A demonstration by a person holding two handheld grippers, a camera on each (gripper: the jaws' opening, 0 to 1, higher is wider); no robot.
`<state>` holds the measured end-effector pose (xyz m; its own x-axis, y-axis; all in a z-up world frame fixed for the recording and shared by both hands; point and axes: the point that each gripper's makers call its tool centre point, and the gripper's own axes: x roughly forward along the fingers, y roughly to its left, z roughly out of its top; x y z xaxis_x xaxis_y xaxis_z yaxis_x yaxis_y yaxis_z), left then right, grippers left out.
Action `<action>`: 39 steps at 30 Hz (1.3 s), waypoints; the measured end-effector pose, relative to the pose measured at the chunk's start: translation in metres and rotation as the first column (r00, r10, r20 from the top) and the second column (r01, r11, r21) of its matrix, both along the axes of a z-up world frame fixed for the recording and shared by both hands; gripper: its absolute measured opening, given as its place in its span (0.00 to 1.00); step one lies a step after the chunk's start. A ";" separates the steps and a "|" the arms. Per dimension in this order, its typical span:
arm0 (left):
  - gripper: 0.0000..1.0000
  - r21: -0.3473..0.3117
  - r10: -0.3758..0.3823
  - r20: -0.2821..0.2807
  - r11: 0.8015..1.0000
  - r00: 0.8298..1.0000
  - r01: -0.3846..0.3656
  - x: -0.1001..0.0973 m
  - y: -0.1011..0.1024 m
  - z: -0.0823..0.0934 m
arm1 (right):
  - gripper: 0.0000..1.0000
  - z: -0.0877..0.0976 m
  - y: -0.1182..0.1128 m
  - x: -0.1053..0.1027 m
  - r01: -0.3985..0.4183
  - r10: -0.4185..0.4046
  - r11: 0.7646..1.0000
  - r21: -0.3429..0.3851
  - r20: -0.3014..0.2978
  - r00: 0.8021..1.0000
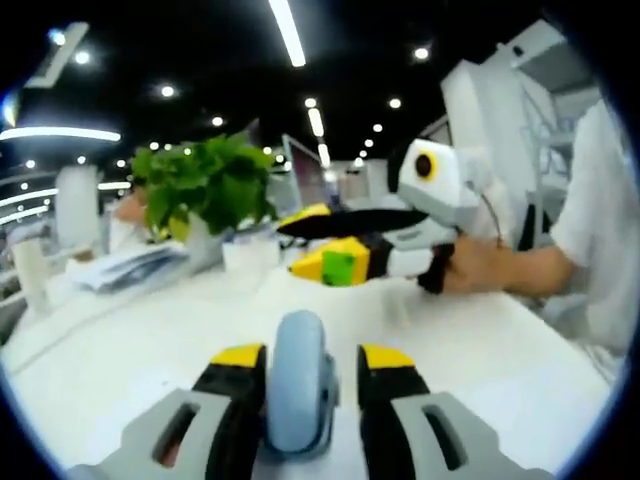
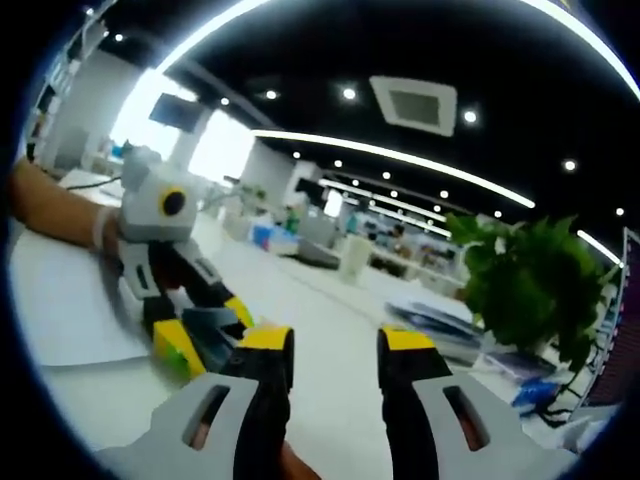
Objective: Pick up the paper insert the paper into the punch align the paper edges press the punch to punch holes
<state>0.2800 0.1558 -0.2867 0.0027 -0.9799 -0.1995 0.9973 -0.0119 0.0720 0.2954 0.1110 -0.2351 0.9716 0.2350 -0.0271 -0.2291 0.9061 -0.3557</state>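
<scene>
Left gripper view: left gripper [image 1: 312, 358] near, clamped on pale blue punch [image 1: 298, 390], one jaw each side, punch resting on white table [image 1: 120, 370]. Right gripper [image 1: 322, 240] further off to the right, held by a hand [image 1: 480, 265], jaws parted, nothing between. Potted plant [image 1: 205, 185] and paper stack [image 1: 130, 265] far left. Right gripper view: own jaws apart, empty. Paper [image 2: 70, 300] flat on table at left, under the left gripper. Likely step: picking up the paper. Best done by nipping the sheet's near edge with the right gripper, lifting flat, holding the punch steady, slot facing the sheet.
</scene>
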 end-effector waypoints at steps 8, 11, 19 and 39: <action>0.31 0.002 0.012 -0.006 1.000 1.000 -0.012 0.003 0.000 -0.001 | 0.33 0.001 0.001 -0.001 -0.006 0.006 1.000 -0.002 0.001 1.000; 0.29 0.000 0.018 -0.012 1.000 1.000 -0.018 0.004 0.000 0.000 | 0.32 0.001 0.001 -0.001 -0.009 0.009 1.000 0.001 0.001 1.000; 0.26 -0.002 0.021 -0.024 1.000 0.999 -0.021 0.008 0.000 0.000 | 0.13 -0.001 0.016 -0.003 -0.085 0.085 0.996 -0.006 -0.002 0.996; 0.25 -0.004 0.019 -0.036 1.000 0.999 -0.019 0.011 -0.001 0.001 | 0.04 -0.012 0.073 0.010 -0.098 0.144 0.968 0.229 -0.195 0.970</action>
